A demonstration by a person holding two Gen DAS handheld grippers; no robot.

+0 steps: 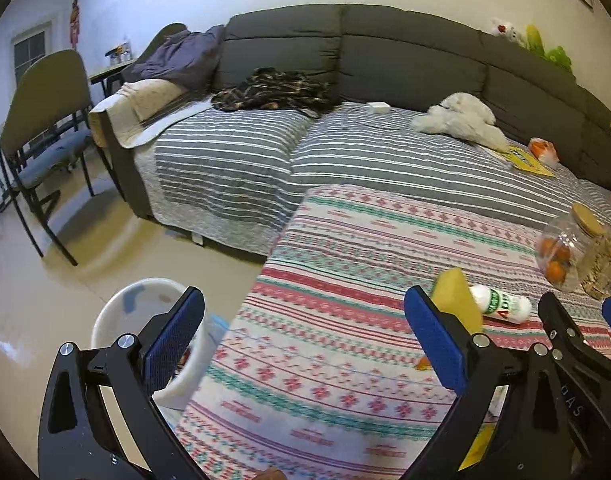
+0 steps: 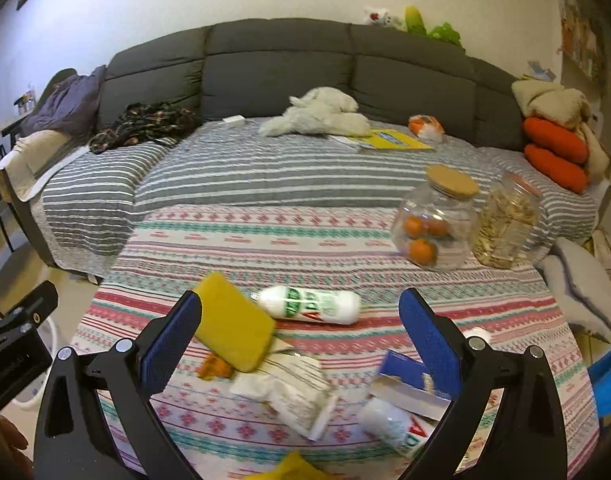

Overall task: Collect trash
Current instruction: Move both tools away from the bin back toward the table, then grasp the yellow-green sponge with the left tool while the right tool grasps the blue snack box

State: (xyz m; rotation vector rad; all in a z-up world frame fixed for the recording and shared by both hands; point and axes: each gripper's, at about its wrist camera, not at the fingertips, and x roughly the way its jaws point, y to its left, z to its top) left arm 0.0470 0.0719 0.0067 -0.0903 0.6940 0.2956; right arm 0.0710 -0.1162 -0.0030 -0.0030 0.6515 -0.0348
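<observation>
Trash lies on a table under a patterned cloth. In the right wrist view my right gripper is open above a white bottle, a yellow sponge, a crumpled white wrapper, orange peel, a second white bottle and a blue-and-white carton. In the left wrist view my left gripper is open over the table's left edge. A white bin stands on the floor just below its left finger. The sponge and bottle lie beyond its right finger.
Two clear jars stand at the table's far right, one with oranges, one with dry snacks. Behind is a grey sofa with striped covers, clothes, a white plush toy and a yellow book. Chairs stand at the left.
</observation>
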